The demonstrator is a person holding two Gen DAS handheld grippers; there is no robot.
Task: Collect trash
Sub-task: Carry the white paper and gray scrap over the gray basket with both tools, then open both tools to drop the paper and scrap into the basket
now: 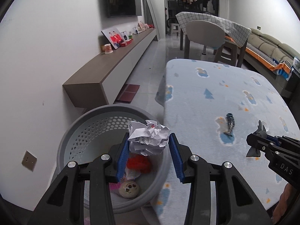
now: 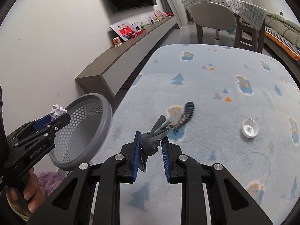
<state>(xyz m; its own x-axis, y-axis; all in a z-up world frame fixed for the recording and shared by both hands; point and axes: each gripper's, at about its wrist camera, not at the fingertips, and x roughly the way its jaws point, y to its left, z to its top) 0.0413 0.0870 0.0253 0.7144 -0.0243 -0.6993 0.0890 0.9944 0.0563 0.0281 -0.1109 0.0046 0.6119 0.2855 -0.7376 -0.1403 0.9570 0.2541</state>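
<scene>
Your left fingers (image 1: 149, 148), gripping the paper ball (image 1: 149, 137), hang directly above the bin (image 1: 63, 142); your right fingers (image 2: 151, 142) grip a grey scrap (image 2: 150, 142) beside it.

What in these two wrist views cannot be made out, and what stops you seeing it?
- Basket bottom, left wrist view: crumpled paper and the left gripper cover part of the contents.
- Print on the paper, left wrist view: creased, too small to read.
- Dark toothed object, right wrist view: blurred, identity unclear.
- White cap label, right wrist view: too small.
- Grey strip in the right gripper: material unclear.
</scene>
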